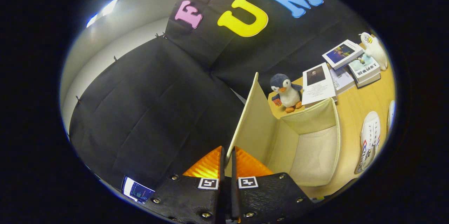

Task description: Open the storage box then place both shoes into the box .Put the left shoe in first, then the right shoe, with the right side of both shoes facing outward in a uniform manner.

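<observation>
My gripper (228, 153) is shut on the lid (252, 118) of the cream fabric storage box (315, 153); both orange fingers (207, 166) press on the lid's edge. The lid stands raised and the box's pale inside shows to the right of the fingers. A white shoe (369, 139) with red and blue trim lies on the wooden table beyond the box's right wall. Part of a second white shoe (391, 113) shows just past it.
A plush penguin (287, 92) stands behind the box on the wooden table (354, 104). Beside it lie a leaflet (317, 83), several books (350, 60) and a white plush toy (376, 50). A screen (137, 190) shows low to the left of the fingers.
</observation>
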Demonstrator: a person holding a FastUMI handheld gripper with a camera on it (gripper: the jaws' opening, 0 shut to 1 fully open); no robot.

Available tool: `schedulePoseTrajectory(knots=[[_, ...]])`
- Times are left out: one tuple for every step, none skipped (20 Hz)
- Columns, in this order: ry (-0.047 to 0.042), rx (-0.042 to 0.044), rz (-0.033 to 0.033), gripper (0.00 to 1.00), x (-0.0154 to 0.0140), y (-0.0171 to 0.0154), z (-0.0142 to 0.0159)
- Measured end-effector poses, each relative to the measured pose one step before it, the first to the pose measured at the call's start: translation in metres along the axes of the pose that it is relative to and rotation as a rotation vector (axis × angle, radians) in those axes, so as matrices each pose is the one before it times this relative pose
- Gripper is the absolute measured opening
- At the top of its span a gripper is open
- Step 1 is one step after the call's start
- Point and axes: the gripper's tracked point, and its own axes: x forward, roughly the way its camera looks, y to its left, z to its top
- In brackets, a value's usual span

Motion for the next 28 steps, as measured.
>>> schedulePoseTrajectory(knots=[[0.00435,-0.01743,0.00502,0.06,0.00738,0.0061,-0.00311],[0.00792,-0.01574,0.00322,0.06,0.00766,0.0078,-0.00298],[0.00359,-0.01644,0.00232,0.06,0.00746,0.00768,-0.00272],[0.00396,-0.02071,0.00327,0.06,0.00717,0.00562,-0.0024],[-0.00028,-0.02388,0.00387,0.06,0.00769,0.00693,-0.0027],[0.011,-0.01646,0.00139,0.06,0.0077,0.00404,-0.00418],[0.00812,-0.00902,0.0055,0.06,0.00801,0.00358,-0.00651],[0.00513,-0.00565,0.00423,0.06,0.00838,0.00285,-0.00329],[0.0035,-0.00549,0.00431,0.06,0.00733,0.00298,-0.00286],[0.00754,-0.00583,0.00065,0.06,0.00531,0.0036,-0.00246],[0.0101,-0.00269,0.0169,0.06,0.00465,0.00547,-0.00355],[0.00387,-0.02125,-0.00085,0.13,0.00527,0.00078,0.00054],[-0.00099,-0.02474,0.00089,0.2,0.00136,0.00378,-0.00132],[0.0009,-0.03052,-0.00607,0.2,0.00032,0.0007,0.00002],[-0.00446,-0.03805,-0.01384,0.27,-0.00089,-0.00066,-0.00071],[0.00115,-0.04074,-0.01618,0.58,-0.00291,-0.00438,-0.00012],[-0.00245,-0.04229,-0.02155,0.68,-0.00024,-0.00589,-0.00053],[-0.00865,-0.03763,-0.02947,0.88,-0.00363,-0.0073,0.00217],[-0.01159,-0.03298,-0.02564,0.95,-0.00645,-0.00586,0.0013],[-0.01181,-0.02593,-0.02827,0.96,-0.00422,-0.00923,0.00168],[-0.00952,-0.02243,-0.02928,0.96,-0.00692,-0.00951,0.00228],[-0.00652,-0.02007,-0.02659,0.96,-0.00624,-0.0111,0.00134],[-0.00672,-0.01518,-0.02891,0.96,-0.00587,-0.01135,0.00105],[-0.00715,-0.01311,-0.0288,0.96,-0.00603,-0.01325,0.0022],[-0.00932,-0.00868,-0.02912,0.96,-0.00593,-0.01331,0.00091],[-0.00716,-0.00347,-0.02612,0.96,-0.00482,-0.01363,0.00103],[-0.00536,0.00139,-0.02484,0.96,-0.00565,-0.01334,-0.00012],[-0.00662,0.00642,-0.02653,0.96,-0.00428,-0.01467,0.00082]])
